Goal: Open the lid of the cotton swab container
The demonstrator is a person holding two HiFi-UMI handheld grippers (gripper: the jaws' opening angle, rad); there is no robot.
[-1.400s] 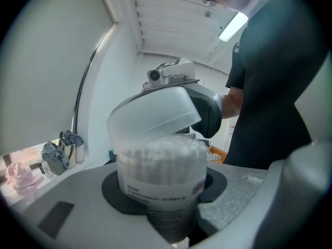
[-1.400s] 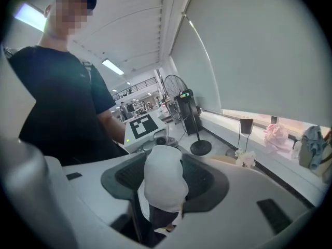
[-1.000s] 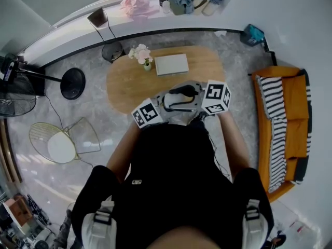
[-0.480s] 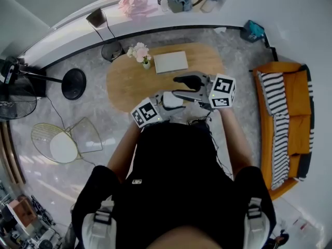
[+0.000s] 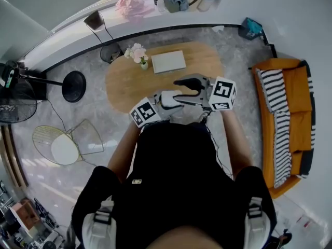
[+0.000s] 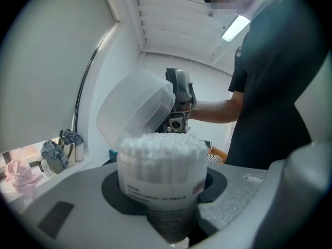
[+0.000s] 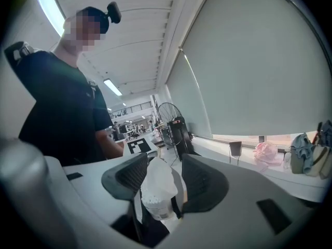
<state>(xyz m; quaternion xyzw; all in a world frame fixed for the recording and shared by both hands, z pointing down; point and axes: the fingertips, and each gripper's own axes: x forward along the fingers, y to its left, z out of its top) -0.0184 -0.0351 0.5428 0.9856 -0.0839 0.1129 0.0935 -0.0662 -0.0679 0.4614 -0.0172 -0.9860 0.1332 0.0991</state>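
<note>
A clear cotton swab container, packed with white swabs, stands upright between the jaws of my left gripper, which is shut on it. Its translucent lid is flipped up and tilts back to the left. My right gripper hovers just behind the lid. In the right gripper view the lid and container show in the gap of the right gripper. Its jaws have just been opening, and neither pad presses on anything. In the head view both grippers meet before the person's chest: left gripper, right gripper, container.
Ahead is an oval wooden table with a grey laptop and a small flower vase. An orange sofa stands at the right. A fan base and a wire chair are at the left.
My right gripper has lifted off the container and swung up and to the right, with its marker cube shifting right. The left gripper has stayed put with the container.
</note>
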